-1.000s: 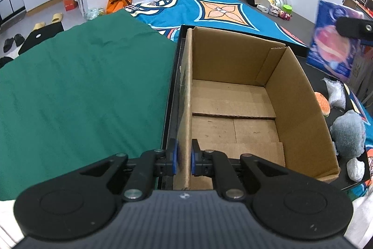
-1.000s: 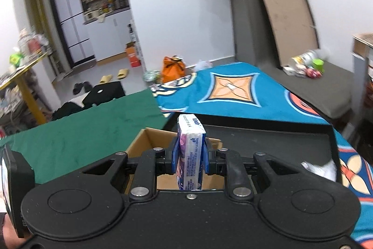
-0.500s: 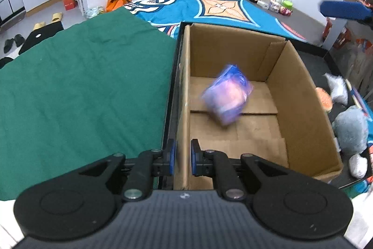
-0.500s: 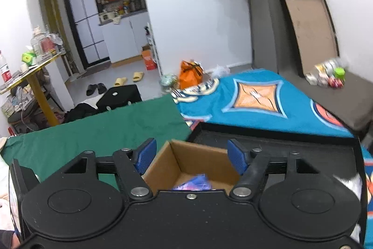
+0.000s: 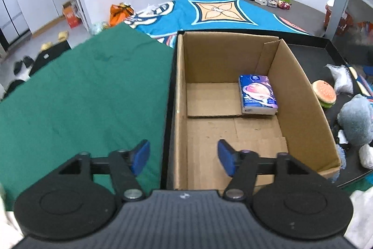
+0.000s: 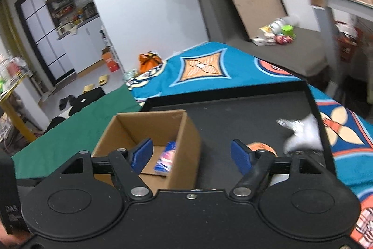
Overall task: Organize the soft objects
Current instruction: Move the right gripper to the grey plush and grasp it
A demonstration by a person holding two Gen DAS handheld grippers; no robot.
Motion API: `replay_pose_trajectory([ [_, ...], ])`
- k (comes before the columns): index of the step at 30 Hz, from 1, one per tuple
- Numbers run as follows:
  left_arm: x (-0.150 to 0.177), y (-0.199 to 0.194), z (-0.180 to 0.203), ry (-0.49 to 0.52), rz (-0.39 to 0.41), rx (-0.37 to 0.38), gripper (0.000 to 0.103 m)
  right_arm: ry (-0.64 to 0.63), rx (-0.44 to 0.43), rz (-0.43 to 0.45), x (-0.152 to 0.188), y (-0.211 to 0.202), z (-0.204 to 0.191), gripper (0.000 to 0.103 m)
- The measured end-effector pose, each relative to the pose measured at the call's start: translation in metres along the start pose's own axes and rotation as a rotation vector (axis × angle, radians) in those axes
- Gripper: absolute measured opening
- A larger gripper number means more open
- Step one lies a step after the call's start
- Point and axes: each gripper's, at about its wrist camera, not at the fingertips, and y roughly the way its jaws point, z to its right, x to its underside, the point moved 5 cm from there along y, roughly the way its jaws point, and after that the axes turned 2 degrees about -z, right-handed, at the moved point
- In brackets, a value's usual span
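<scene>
Both grippers are showing black bodies: left gripper [image 5: 181, 156], right gripper [image 6: 192, 155]. Blue pads [image 5: 139, 156] are tipping the fingers. Silver screws [image 6: 139, 191] are glinting at the pivots.

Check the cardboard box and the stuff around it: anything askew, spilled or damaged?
Nothing spilled or damaged. The blue tissue pack lies flat in the far right corner of the open brown cardboard box. The burger-shaped toy, grey plush toy and white plastic bag sit loose on the black tray.

Box [image 5: 300, 109] floor mostly free; tissue pack [image 5: 257, 95] far-right corner.
</scene>
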Motion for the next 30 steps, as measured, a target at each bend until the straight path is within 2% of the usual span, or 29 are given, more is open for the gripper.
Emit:
replay_pose_trajectory([
  [2,-0.001,-0.001,0.001,0.003,0.003,-0.009,0.075,0.014,0.018,0.001,0.005,-0.004,0.009,0.078],
  [5,-0.001,-0.003,0.006,0.016,-0.001,-0.008,0.079,0.036,0.044,-0.004,0.013,-0.008,0.022,0.081],
  [16,-0.005,-0.005,0.02,0.06,-0.006,-0.013,0.08,0.097,0.128,-0.093,0.057,-0.014,0.074,0.081],
  [25,-0.011,-0.003,0.029,0.081,-0.007,-0.03,0.08,0.148,0.156,-0.114,0.069,-0.01,0.098,0.081],
  [27,-0.012,-0.002,0.032,0.092,-0.008,-0.043,0.08,0.159,0.146,-0.106,0.069,-0.006,0.101,0.09],
  [30,-0.013,0.0,0.036,0.106,-0.008,-0.06,0.08,0.201,0.145,-0.105,0.071,-0.002,0.109,0.095],
])
